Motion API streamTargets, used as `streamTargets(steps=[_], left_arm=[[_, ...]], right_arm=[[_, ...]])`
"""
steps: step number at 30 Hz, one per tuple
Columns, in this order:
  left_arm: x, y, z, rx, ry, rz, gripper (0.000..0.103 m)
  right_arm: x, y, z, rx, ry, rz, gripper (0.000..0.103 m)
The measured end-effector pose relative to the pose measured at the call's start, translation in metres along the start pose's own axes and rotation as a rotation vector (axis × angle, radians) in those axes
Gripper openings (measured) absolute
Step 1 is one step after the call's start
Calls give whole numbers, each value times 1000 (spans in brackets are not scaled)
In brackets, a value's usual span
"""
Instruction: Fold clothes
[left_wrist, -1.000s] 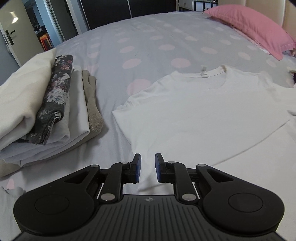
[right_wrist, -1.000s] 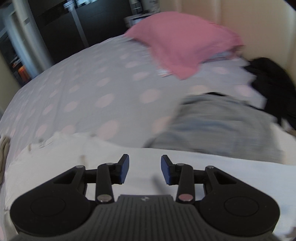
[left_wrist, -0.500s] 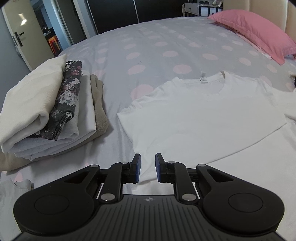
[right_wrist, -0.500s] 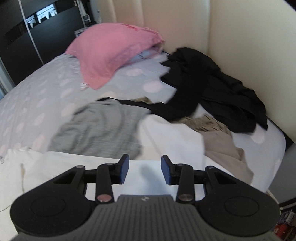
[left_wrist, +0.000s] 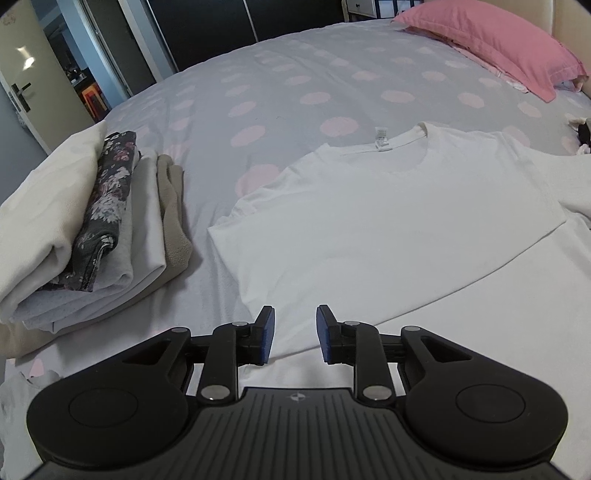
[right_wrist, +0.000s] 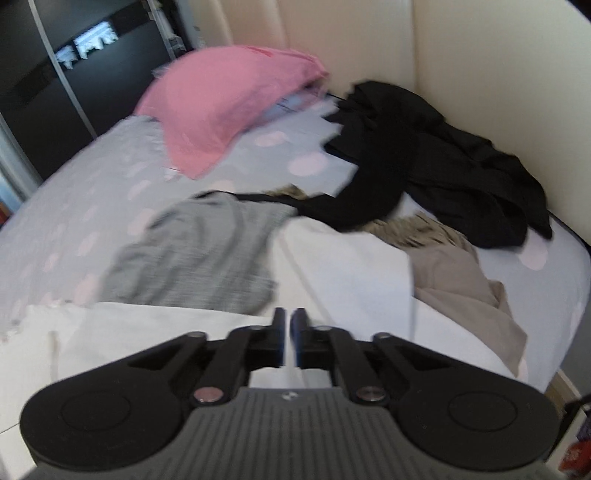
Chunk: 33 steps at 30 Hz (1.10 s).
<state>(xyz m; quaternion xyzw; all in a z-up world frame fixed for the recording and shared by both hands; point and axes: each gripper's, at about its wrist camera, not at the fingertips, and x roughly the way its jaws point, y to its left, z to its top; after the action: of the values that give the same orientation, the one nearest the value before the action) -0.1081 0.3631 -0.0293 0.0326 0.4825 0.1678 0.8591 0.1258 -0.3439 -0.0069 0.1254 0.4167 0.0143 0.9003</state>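
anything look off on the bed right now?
Mostly tidy: folded stack is neat, white T-shirt lies flat. Odd bits: its neck label sticks out past the collar, and unfolded clothes, including a black garment, lie heaped by the headboard.

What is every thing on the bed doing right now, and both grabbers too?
white T-shirt: spread flat, partly folded.
pile of clothes: folded and stacked.
pink pillow: lying at the head of the bed.
grey garment: unfolded, rumpled.
black garment: crumpled heap.
left gripper: jaws opening, nothing between them.
right gripper: shut, over white cloth.
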Motion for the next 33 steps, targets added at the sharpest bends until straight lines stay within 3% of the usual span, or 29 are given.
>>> streamTargets(steps=[4,8,11,14,19,21,22,23,27,33], left_arm=[[-6,1,4,-9,-31,-22,23],[-15,2,10,-28,-73,-49,23],[-24,3,13,-47,-104,-66,23],[-33,4,15,-60,-130,-76,23],[-43,8,13,-59,-149,-68,25],[-43,9,11,-60,-144,-60,25],[-42,9,10,-63,-139,-55,25],[-40,10,10,-65,-131,-51,25],[-32,11,8,-74,-96,-43,25],[-21,7,9,-83,-47,-25,25]], right_arm=[[-34,35,9,-24,-45,95,2],[-67,98,23,-121,-83,176,2],[-77,148,32,-222,-65,134,2],[-72,170,34,-296,-47,84,7],[-55,143,30,-255,-12,30,11],[-49,124,28,-220,-5,-11,30],[-47,112,27,-197,-7,-30,47],[-45,100,25,-174,-9,-49,51],[-32,54,18,-111,14,-110,51],[-12,3,2,-103,-23,-83,54]])
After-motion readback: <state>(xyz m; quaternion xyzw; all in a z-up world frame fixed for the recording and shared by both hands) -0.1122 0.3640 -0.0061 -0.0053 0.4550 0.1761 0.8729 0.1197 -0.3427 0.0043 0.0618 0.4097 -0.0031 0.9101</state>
